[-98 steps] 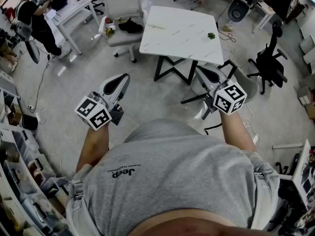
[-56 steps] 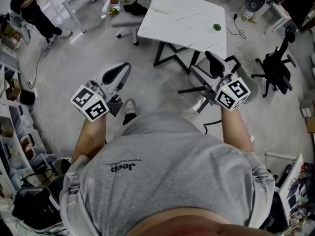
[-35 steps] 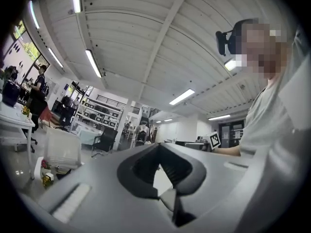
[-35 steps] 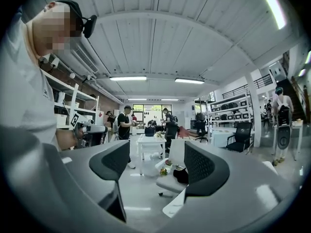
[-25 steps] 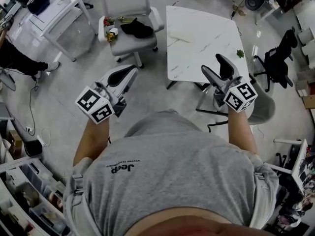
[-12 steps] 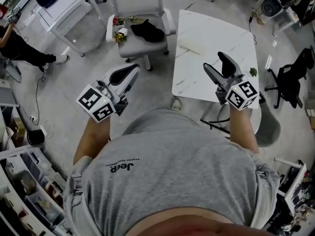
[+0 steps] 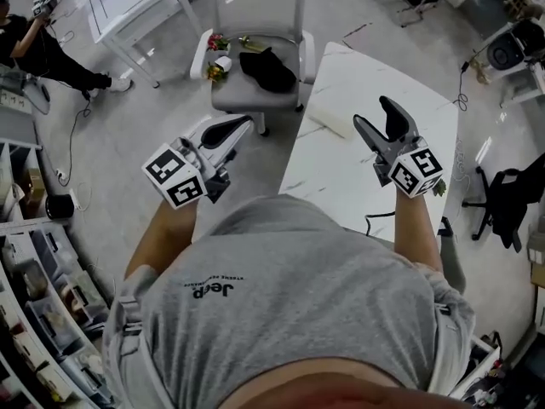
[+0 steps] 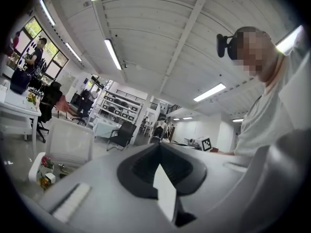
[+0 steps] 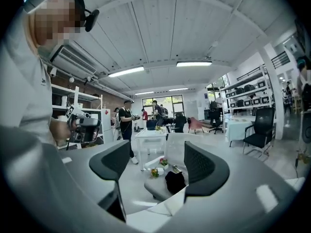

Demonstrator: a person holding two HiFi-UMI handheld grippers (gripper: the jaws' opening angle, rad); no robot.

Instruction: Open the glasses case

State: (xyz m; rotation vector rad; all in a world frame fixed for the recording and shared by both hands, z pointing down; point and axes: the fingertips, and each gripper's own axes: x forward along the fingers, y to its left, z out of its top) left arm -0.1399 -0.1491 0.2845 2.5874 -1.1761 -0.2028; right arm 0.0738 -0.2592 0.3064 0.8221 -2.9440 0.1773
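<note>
A pale oblong object (image 7: 330, 119), possibly the glasses case, lies on the white marble table (image 7: 341, 173) near its far left edge. My right gripper (image 7: 372, 112) hovers above the table just right of it, jaws open with nothing between them. In the right gripper view this gripper (image 9: 160, 171) points past the table corner (image 9: 146, 220) toward a chair. My left gripper (image 7: 243, 124) is held off the table's left side over the floor, shut and empty. In the left gripper view its jaws (image 8: 158, 147) meet and point up at the ceiling.
A grey office chair (image 7: 255, 92) stands beyond the table's left side, with a black item (image 7: 268, 68) and flowers (image 7: 217, 58) on it. A white desk (image 7: 136, 7) and a person are at far left. Shelves line the left edge. A small green thing (image 7: 439, 189) lies by my right wrist.
The person has walked up to the marble table, which now lies under the right gripper. Both grippers keep their pose: left shut, right open.
</note>
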